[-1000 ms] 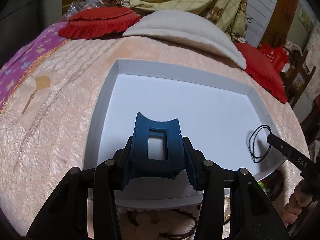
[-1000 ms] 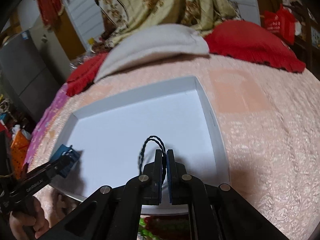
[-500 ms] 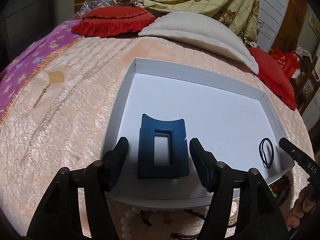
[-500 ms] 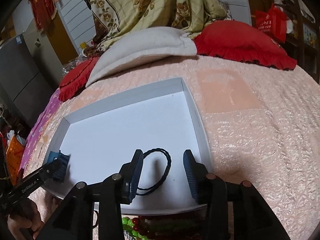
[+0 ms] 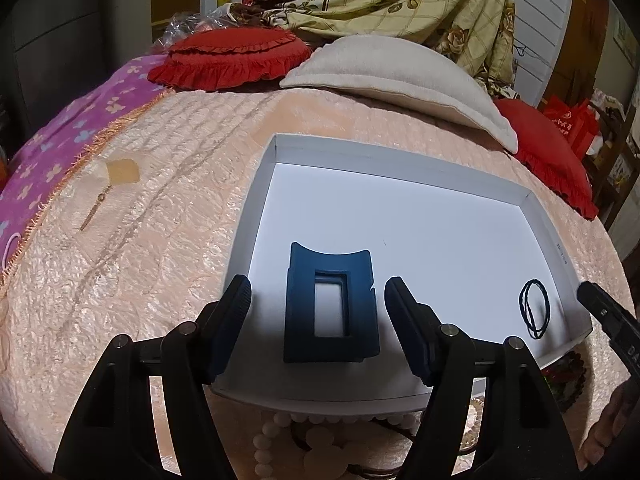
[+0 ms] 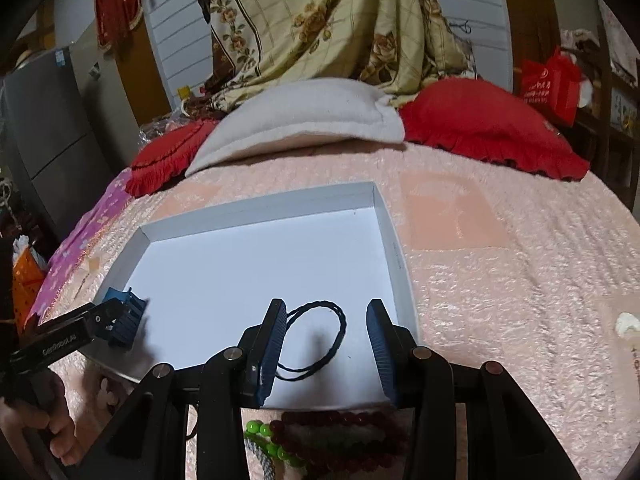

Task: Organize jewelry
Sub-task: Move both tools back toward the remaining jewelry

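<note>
Left gripper [image 5: 318,306] has released the blue clip [image 5: 330,304]; right gripper [image 6: 326,338] (also spread) freed the black cord [image 6: 316,340].

A bed with a pale pink quilted cover [image 5: 168,208] carries everything. On it lies a shallow white box lid [image 5: 400,160], near the front edge. At the head lie a cream pillow [image 5: 392,68] and two red frilled cushions [image 5: 228,56], one on each side. A purple flowered blanket [image 5: 60,136] runs along the left side. White beads [image 5: 272,432] and dark red beads [image 6: 340,432] lie just before the lid.
</note>
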The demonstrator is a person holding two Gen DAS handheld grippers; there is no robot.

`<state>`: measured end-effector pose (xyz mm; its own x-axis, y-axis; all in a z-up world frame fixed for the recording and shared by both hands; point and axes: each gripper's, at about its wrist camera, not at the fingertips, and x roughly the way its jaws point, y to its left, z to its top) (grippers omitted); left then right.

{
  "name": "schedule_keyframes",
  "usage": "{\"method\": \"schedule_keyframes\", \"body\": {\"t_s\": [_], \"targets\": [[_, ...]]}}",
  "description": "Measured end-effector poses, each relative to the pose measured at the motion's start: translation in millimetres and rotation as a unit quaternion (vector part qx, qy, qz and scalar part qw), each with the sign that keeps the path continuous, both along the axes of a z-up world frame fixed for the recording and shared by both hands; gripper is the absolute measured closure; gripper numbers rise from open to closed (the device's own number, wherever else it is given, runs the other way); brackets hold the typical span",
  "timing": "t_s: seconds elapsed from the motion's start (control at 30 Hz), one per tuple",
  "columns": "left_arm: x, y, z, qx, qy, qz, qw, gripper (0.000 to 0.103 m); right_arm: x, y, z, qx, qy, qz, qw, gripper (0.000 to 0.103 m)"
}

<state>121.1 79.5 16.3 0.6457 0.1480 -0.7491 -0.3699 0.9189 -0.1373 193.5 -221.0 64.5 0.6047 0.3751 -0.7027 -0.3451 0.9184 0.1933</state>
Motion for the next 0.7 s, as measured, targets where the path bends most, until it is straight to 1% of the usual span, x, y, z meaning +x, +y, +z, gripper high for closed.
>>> {"method": "schedule_keyframes", "body": {"t_s": [0.17, 0.3, 0.37, 0.57, 0.7], "targets": [[-7.7, 0.8, 6.6, -0.004, -0.015, -0.003, 0.9999, 0.033, -15.2, -18.5, 4.4, 0.007, -0.006, -0.016, 1.000, 0.063], [-25.3, 5.0, 17.5, -0.011, -0.044, -0.018, 0.9988, 0.034, -28.4, -39.9, 0.3, 0.013, 0.008, -0.033, 0.999, 0.063], [-34.6, 7.3, 20.6, -0.012, -0.052, -0.024, 0.9983, 0.033, -37.8, -48.7, -1.0, 0.018, 0.014, -0.035, 0.999, 0.063], [-76.4, 8.5, 23.9, -0.008, -0.056, -0.037, 0.9977, 0.033, -70.6, -57.6, -1.6, 0.029, 0.023, -0.021, 0.999, 0.063], [-111.5, 0.5, 13.2, -0.002, -0.039, -0.046, 0.9982, 0.033, -93.2, -42.5, -6.6, 0.022, 0.027, 0.015, 0.999, 0.063]]}}
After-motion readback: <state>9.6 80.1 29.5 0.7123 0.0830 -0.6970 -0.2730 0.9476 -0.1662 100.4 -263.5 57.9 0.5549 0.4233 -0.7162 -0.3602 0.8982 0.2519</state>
